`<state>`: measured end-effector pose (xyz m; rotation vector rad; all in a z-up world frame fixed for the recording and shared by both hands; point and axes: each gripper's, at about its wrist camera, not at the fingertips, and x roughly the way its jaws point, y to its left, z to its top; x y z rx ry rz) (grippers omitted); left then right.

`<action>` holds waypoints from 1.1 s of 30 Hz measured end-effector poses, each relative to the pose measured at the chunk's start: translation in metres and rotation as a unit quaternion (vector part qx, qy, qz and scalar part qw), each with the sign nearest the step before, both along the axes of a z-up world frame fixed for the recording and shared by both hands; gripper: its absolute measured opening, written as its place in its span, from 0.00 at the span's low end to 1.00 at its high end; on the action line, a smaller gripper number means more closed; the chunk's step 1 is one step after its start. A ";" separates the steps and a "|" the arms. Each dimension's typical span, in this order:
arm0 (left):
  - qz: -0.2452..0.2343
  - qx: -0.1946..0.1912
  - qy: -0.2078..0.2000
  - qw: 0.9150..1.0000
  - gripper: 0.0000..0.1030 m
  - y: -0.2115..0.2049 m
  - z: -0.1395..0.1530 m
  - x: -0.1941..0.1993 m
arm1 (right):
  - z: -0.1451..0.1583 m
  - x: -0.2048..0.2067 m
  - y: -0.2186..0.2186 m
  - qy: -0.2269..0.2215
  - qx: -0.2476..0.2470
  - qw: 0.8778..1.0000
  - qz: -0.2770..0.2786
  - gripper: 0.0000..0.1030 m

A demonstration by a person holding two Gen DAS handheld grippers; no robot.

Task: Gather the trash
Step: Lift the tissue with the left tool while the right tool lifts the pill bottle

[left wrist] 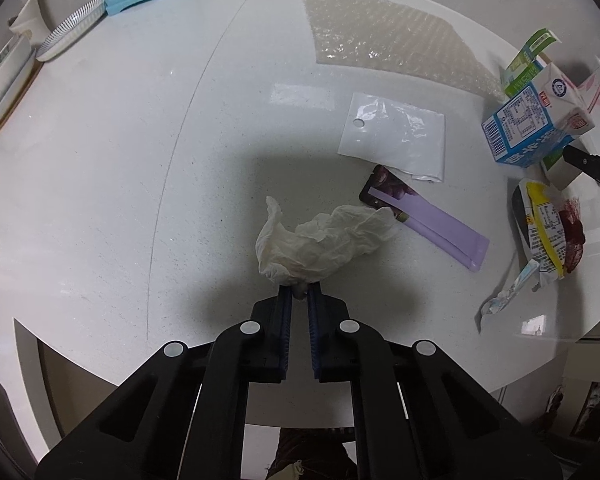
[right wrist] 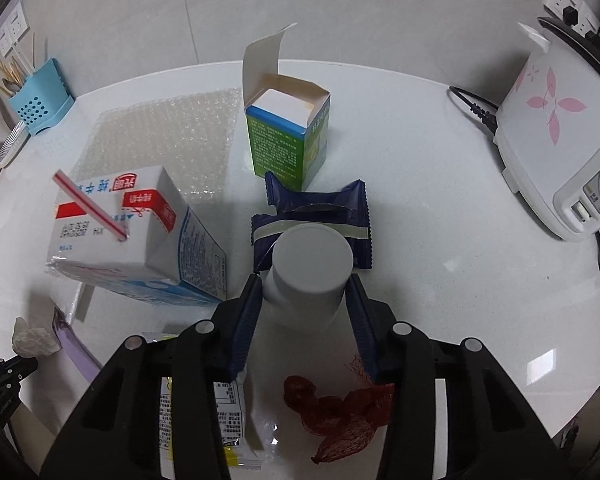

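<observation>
My left gripper [left wrist: 300, 294] is shut on a crumpled white tissue [left wrist: 324, 240] and holds it just above the white table [left wrist: 140, 160]. The tissue also shows in the right wrist view [right wrist: 32, 340]. My right gripper [right wrist: 304, 292] is shut on a white bottle with a grey cap [right wrist: 310, 264], held upright over the table. Other trash lies around: a purple wrapper [left wrist: 440, 220], a clear plastic bag [left wrist: 396, 136], a bubble wrap sheet [left wrist: 388, 36], a milk carton with a red straw [right wrist: 136, 240], an open green box [right wrist: 288, 136], a dark blue wrapper [right wrist: 316, 208], a red net [right wrist: 348, 420] and a yellow wrapper [left wrist: 544, 232].
A white rice cooker [right wrist: 552, 140] with its cord stands at the right. A blue utensil holder [right wrist: 40, 100] and striped dishes [left wrist: 72, 28] stand at the far left edge. Wall sockets [right wrist: 568, 0] are behind the cooker. The table's front edge [left wrist: 100, 364] is close below my left gripper.
</observation>
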<state>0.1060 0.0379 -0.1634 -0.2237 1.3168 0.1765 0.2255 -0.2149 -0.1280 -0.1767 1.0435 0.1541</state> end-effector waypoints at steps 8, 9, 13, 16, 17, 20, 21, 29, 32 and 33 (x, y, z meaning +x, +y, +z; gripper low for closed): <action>-0.011 -0.005 -0.024 1.000 0.06 0.000 0.023 -0.012 | 0.014 -0.016 -0.004 -0.016 0.007 1.000 -0.002 0.39; -0.013 -0.005 -0.027 1.000 0.06 -0.002 0.024 -0.013 | 0.017 -0.018 -0.004 -0.019 0.008 1.000 -0.003 0.39; -0.020 -0.008 -0.040 0.999 0.06 -0.001 0.036 -0.019 | 0.029 -0.030 -0.006 -0.031 0.011 0.999 -0.004 0.38; -0.025 -0.008 -0.052 0.998 0.06 -0.004 0.043 -0.023 | 0.037 -0.040 -0.007 -0.040 0.014 0.999 -0.007 0.38; -0.027 -0.008 -0.055 0.998 0.06 -0.003 0.047 -0.026 | 0.039 -0.044 -0.007 -0.043 0.016 0.999 -0.008 0.38; -0.035 -0.009 -0.063 0.997 0.06 -0.005 0.053 -0.030 | 0.045 -0.055 -0.010 -0.050 0.019 0.999 -0.013 0.38; -0.037 -0.009 -0.067 0.997 0.06 -0.006 0.056 -0.032 | 0.048 -0.059 -0.010 -0.052 0.021 0.998 -0.014 0.38; -0.062 -0.016 -0.088 0.994 0.06 -0.010 0.072 -0.047 | 0.065 -0.102 -0.014 -0.070 0.034 0.997 -0.024 0.23; -0.075 -0.023 -0.097 0.992 0.06 -0.014 0.078 -0.059 | 0.069 -0.122 -0.010 -0.073 0.034 0.997 -0.015 0.13; -0.080 -0.024 -0.099 0.992 0.06 -0.015 0.078 -0.062 | 0.068 -0.128 -0.008 -0.076 0.030 0.997 -0.010 0.13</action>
